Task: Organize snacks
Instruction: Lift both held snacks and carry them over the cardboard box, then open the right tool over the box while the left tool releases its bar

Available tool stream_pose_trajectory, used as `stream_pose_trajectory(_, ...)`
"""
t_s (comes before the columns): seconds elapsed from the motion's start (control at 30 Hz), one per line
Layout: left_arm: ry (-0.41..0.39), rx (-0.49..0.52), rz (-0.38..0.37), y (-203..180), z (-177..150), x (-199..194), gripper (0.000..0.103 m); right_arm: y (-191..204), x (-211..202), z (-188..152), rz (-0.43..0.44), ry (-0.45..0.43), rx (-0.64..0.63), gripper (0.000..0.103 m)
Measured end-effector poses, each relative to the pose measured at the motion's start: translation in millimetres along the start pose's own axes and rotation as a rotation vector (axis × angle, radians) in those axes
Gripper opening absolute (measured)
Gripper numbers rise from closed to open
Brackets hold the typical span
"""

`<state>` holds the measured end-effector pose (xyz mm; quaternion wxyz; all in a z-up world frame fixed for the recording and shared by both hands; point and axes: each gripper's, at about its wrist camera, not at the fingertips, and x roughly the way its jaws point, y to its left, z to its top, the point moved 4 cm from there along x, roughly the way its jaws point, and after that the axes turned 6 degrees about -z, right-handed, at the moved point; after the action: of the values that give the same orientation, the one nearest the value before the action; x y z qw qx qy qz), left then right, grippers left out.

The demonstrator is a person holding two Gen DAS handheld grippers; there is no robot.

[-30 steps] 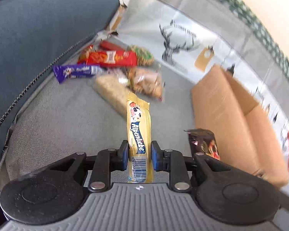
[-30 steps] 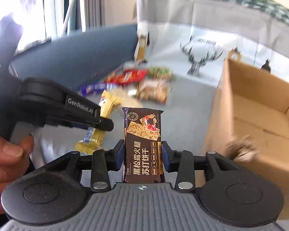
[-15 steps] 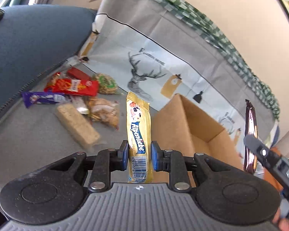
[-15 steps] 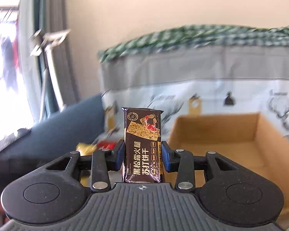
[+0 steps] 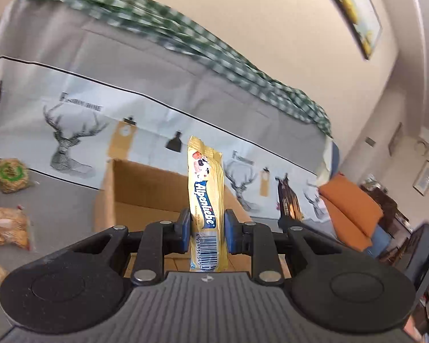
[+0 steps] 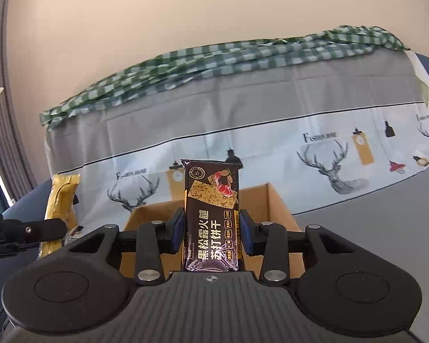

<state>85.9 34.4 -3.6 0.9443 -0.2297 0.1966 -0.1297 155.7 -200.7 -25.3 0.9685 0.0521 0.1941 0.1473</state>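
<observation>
- Left wrist view: the left tool (image 5: 206,230) has its blue pads clamped on a yellow Alpenliebe candy stick (image 5: 205,200), which stands upright with the barcode end nearest the camera.
- Just behind the stick sits an open cardboard box (image 5: 134,188) on the grey sofa seat (image 5: 57,197); the stick's lower part overlaps the box opening in this view.
- Far left on the seat: a round green-labelled snack bag (image 5: 11,175) and, nearer, a clear bag of golden snacks (image 5: 5,227). A pale bar is only partly visible at the left edge.
- Off to the right the other tool's dark packet (image 5: 289,200) shows edge-on, beside the box.
- Right wrist view: the right tool (image 6: 211,233) grips a dark brown cracker packet (image 6: 210,214) with Chinese lettering, upright, in front of the same box (image 6: 280,205).
- At the left, the yellow stick (image 6: 58,208) pokes up from the left tool's black finger (image 6: 40,228).
- Behind it all hangs a deer-print cover (image 6: 329,157) with a green checked cloth (image 6: 186,65) draped on top.
</observation>
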Motion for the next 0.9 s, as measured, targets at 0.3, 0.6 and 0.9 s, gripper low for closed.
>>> stream_pose_trajectory(0.3,0.074,0.002,0.037,6,-26,35,0.026,-13,-3,-5,-0.058,0.006,-0.077,0.041)
stream_pose_trajectory(0.6,0.086,-0.037,0.027,12,-26,34,0.026,1,1,-5,-0.042,0.008,-0.092,0.041)
stream_pose_trajectory(0.9,0.081,-0.040,0.022,11,-27,31,0.026,17,1,-8,-0.030,0.006,-0.139,0.041)
